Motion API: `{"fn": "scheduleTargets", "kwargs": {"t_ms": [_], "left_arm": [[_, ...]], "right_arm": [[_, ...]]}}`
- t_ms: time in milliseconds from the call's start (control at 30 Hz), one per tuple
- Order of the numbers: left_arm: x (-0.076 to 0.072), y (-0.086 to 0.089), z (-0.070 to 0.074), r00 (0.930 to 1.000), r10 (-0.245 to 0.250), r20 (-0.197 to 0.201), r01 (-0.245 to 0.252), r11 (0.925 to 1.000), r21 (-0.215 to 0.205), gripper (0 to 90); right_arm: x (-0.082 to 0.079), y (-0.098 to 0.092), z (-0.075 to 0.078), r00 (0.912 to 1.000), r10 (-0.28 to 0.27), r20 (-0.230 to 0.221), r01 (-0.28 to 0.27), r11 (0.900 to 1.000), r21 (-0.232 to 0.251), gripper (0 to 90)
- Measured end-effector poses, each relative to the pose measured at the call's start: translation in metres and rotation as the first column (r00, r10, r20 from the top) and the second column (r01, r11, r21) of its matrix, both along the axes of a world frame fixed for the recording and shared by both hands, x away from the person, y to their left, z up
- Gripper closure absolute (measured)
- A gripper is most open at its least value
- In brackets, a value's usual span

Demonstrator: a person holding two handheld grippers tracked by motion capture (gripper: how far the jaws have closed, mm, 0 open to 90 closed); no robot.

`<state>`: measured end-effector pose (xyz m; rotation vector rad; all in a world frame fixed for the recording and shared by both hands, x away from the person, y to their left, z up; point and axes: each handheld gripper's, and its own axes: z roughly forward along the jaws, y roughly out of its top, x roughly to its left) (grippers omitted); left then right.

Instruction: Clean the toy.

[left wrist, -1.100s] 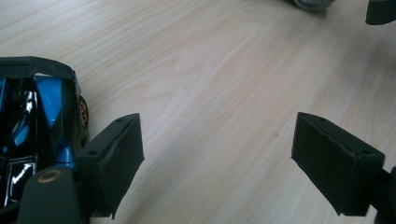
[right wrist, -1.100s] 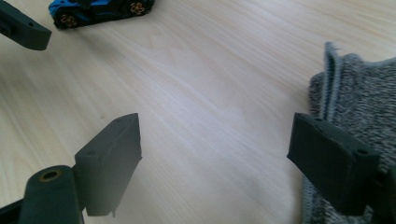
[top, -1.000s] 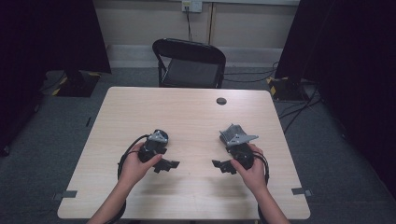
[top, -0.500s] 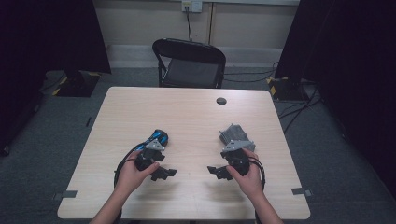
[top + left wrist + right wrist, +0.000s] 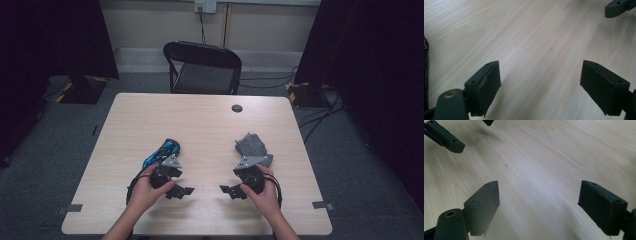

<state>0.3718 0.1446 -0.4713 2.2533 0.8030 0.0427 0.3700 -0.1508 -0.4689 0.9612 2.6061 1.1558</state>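
Down near the person's edge of the table (image 5: 210,125), the left gripper (image 5: 183,191) is hovering low with its jaws spread wide, nothing between them; in the left gripper view the left gripper (image 5: 540,85) is framing only bare pale wood between its two black pads (image 5: 486,85). The person's left hand (image 5: 145,192) is wrapping around its body, and a dark cable is looping out beside the wrist. Facing it across a small gap, the right gripper (image 5: 229,191) is also standing open and empty, and the right gripper view is showing the right gripper (image 5: 539,205) over the same plain tabletop, with the tip of the other gripper poking in at the upper corner. The right hand (image 5: 262,192) is holding that one from behind.

Just beyond the left gripper, further onto the table, a blue and black object (image 5: 162,151) is lying on the wood; it may be a sock or a glove, though it is hard to tell from here. Just beyond the right gripper, a crumpled grey cloth (image 5: 252,146) is lying apart from it. Toward the table's far edge a small dark round disc (image 5: 237,108) is sitting in the surface. Past that edge a black folding chair (image 5: 202,67) is standing on the grey carpet.
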Motion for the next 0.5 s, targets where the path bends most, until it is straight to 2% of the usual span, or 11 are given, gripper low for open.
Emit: {"fn": "scheduleTargets", "kwargs": {"t_ms": [100,333,500], "left_arm": [[-0.001,-0.002,-0.003,1.0,-0.002,0.0,0.002,1.0,-0.002,16.4],[-0.007,-0.009,-0.006,0.9991,-0.042,-0.003,0.042,0.9991,0.004,16.4],[-0.01,-0.013,-0.009,0.9979,-0.065,0.001,0.065,0.9977,0.021,16.4]], "right_arm": [[-0.001,0.001,-0.001,1.0,0.009,-0.001,-0.009,1.0,0.001,16.5],[-0.004,0.006,-0.002,0.9994,0.035,0.001,-0.035,0.999,0.006,16.4],[-0.007,0.009,-0.008,0.9981,0.062,0.001,-0.062,0.998,-0.018,16.4]]}}
